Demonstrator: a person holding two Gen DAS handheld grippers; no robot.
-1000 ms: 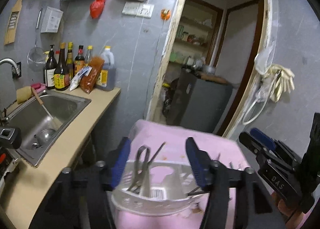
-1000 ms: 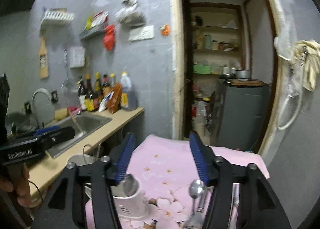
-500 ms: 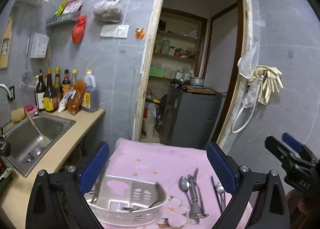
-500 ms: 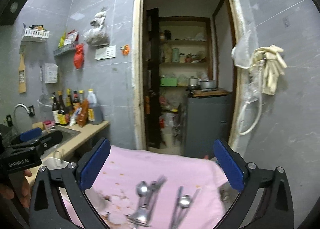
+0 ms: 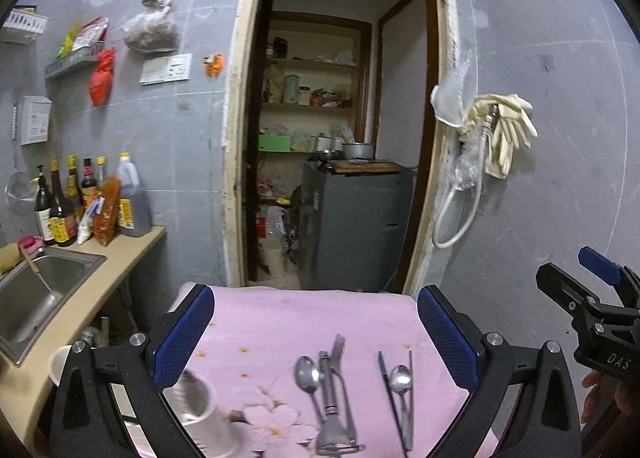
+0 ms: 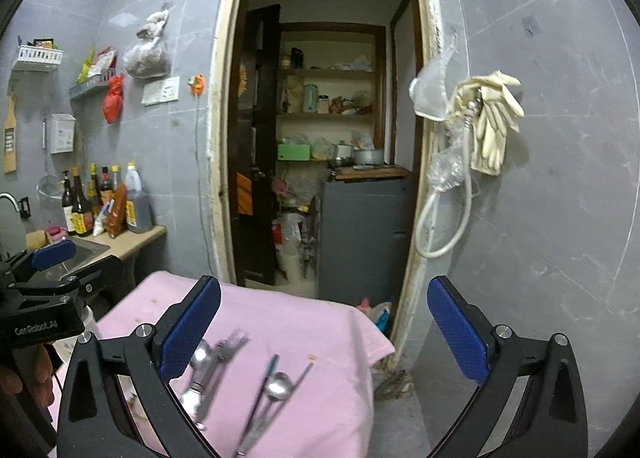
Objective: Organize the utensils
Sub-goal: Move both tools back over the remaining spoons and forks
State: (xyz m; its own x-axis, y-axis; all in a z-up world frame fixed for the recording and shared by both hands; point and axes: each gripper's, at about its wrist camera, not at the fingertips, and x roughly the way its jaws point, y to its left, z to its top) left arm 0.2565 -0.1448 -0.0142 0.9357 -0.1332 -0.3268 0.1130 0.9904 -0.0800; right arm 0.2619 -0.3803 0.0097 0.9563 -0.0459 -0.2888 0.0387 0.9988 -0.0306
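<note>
Several metal utensils lie loose on a pink flowered tablecloth (image 5: pixel 280 322): a spoon (image 5: pixel 306 370) beside a fork and peeler (image 5: pixel 332 390), and farther right a spoon (image 5: pixel 401 374) with chopsticks. A white utensil holder (image 5: pixel 200 406) stands at the cloth's near left. My left gripper (image 5: pixel 316 338) is open and empty above the cloth. My right gripper (image 6: pixel 324 330) is open and empty; under it lie the same utensils, blurred (image 6: pixel 276 386). Each gripper shows at the edge of the other's view.
A counter with a steel sink (image 5: pixel 28 290) and several bottles (image 5: pixel 64 209) runs along the left. An open doorway behind the table shows a grey cabinet (image 5: pixel 352 225) and shelves. Gloves and a hose (image 5: pixel 492 137) hang on the right wall.
Both grippers have opened wide and pulled up and back from the table. The white holder has slid from the centre to the lower left of the left wrist view.
</note>
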